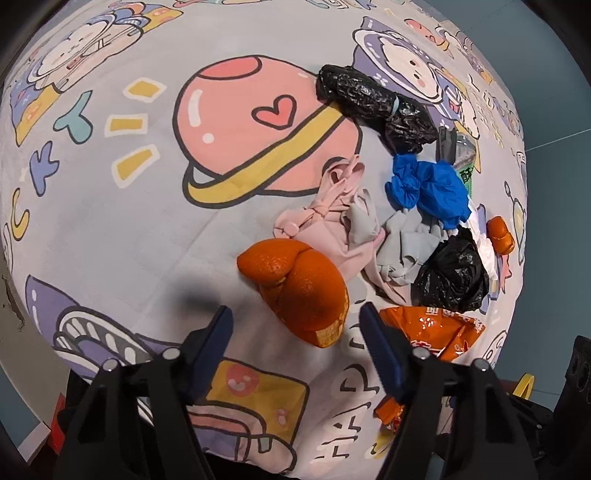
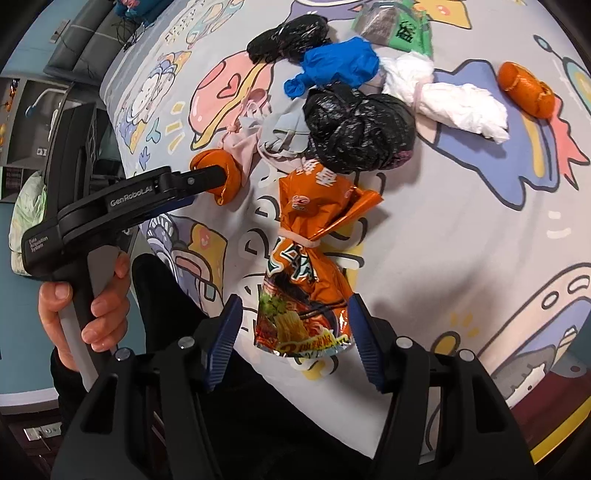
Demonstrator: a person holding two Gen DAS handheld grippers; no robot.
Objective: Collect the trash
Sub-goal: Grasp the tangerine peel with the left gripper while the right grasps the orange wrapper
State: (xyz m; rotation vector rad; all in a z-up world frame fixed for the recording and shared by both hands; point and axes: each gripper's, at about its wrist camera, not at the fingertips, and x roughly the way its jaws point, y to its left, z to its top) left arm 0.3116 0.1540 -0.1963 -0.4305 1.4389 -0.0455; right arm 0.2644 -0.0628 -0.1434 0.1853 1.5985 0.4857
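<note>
Trash lies heaped on a bed [image 1: 129, 229] covered in a cartoon space-print sheet, with both claws lowered over the near end of the pile. Left claw [image 1: 295, 332], its fingers spread wide, sits just short of a large piece of orange peel [image 1: 299, 284], which lies partly between the blue finger pads [image 1: 216, 343] without clearly touching either (the right wrist view shows the same claw from the side, its tip at the peel). Right claw [image 2: 295, 328] is likewise spread, its fingers flanking the lower end of an orange noodle packet [image 2: 306, 266] tied at the middle with a rubber band; whether the pads touch the packet cannot be told. Beyond the packet sits a crumpled black plastic bag [image 2: 358, 133], touching pink and grey cloth scraps [image 2: 266, 136] on its left. Farther back lie a blue glove [image 2: 340, 62], a second black bag [image 2: 288, 37], a green and silver wrapper [image 2: 399, 33] and a knotted white bag [image 2: 454, 99]. A smaller piece of orange peel [image 2: 524, 88] rests apart, to the right of the white bag. The person's hand [image 2: 77, 306] grips the left tool's handle.
</note>
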